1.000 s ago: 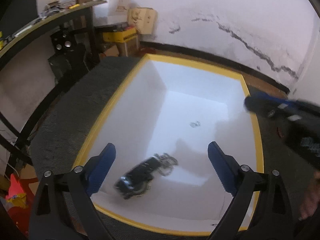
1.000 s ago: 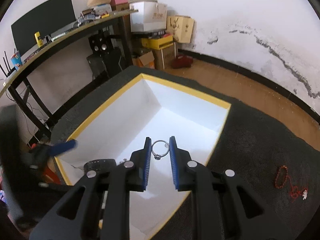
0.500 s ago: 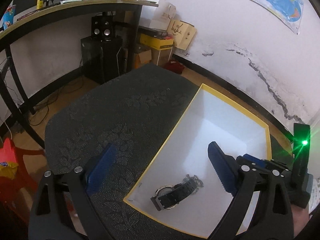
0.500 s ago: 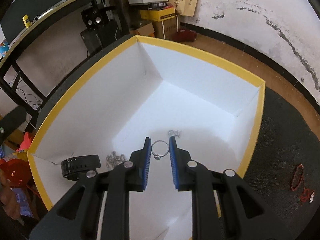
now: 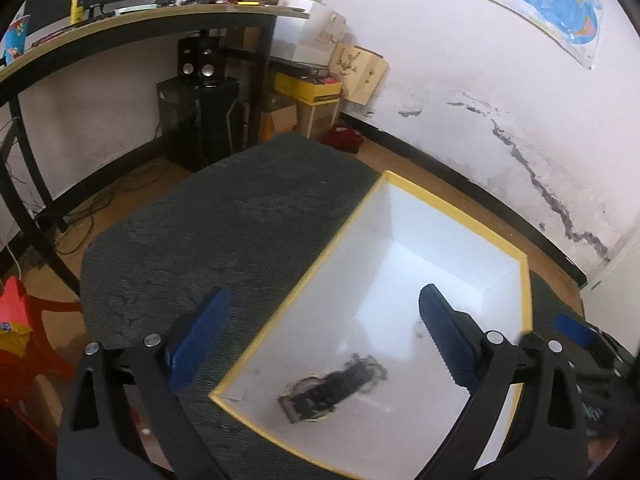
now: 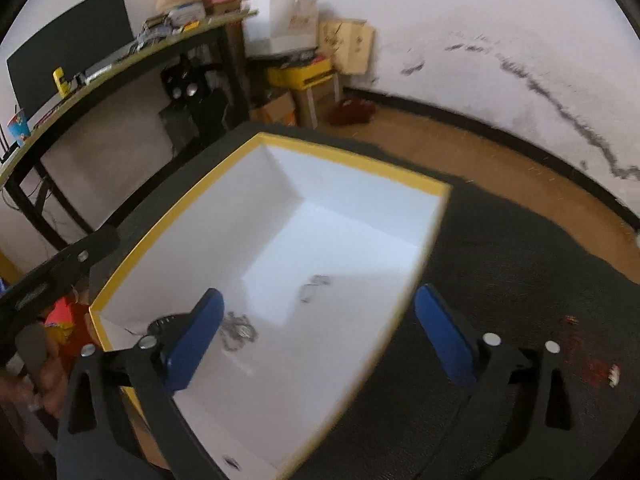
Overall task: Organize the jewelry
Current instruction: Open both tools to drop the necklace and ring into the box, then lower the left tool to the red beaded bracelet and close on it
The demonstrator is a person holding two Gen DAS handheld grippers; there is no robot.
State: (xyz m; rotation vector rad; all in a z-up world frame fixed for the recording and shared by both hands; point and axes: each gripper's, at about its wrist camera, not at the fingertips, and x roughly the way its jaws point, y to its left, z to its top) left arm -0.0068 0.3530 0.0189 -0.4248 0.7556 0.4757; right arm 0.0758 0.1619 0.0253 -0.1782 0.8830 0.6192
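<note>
A white box with a yellow rim [image 5: 348,224] [image 6: 352,162] sits on a dark patterned table. Inside lie a black watch [image 5: 324,394], a silver chain [image 6: 236,330] beside it, and small silver pieces [image 6: 314,286] near the middle. A red bracelet [image 6: 588,364] lies on the table right of the box. My left gripper [image 5: 320,336] is open and empty above the box's near left corner. My right gripper [image 6: 316,340] is open and empty above the box's near side.
The dark table [image 5: 208,232] extends left of the box. A desk [image 5: 132,24] with clutter, speakers [image 5: 200,64] and cardboard boxes [image 5: 308,92] stand along the wall behind. A red stool [image 5: 20,328] is at the lower left.
My right gripper has opened and released the silver ring into the box, then pulled back. My left gripper has drawn back slightly from the box.
</note>
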